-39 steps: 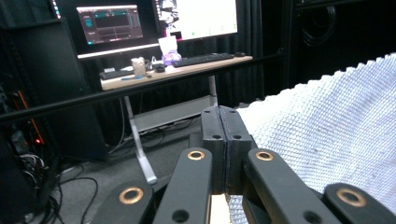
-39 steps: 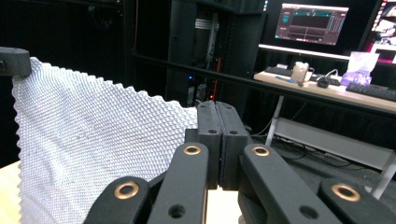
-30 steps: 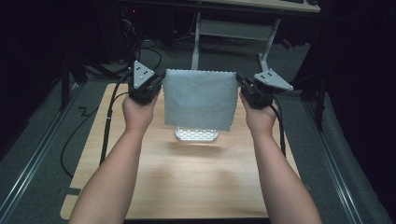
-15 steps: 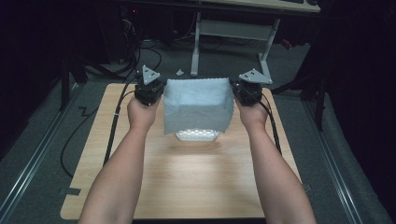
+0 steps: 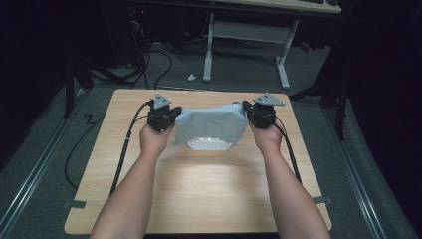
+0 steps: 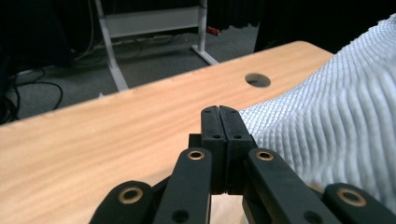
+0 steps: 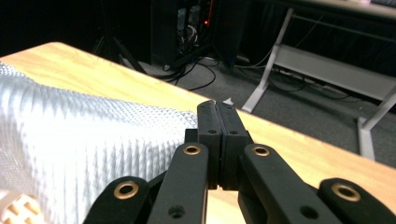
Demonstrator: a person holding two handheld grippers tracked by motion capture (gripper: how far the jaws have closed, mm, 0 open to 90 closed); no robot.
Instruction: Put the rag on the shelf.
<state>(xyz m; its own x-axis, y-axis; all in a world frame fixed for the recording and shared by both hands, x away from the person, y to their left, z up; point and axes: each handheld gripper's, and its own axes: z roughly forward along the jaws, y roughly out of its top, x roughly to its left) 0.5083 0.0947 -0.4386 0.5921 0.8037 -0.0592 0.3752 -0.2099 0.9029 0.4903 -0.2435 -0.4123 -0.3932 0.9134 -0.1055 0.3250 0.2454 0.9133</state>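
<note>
L gripper (image 5: pixel 171 118) & R gripper (image 5: pixel 247 113) both pinched shut on far corners of white cloth (image 5: pixel 211 124), stretched btwn them (sagging over a white object) above table (image 5: pixel 199 194) center.

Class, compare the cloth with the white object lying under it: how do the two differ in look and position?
The cloth is pale blue-grey, soft and ribbed; the white object looks stiff, with a grid of small holes. The cloth hangs stretched between the left claw and the right claw, while the white object rests on the table. The cloth is wider and covers most of the white object. Both are light-coloured and sit mid-table.
</note>
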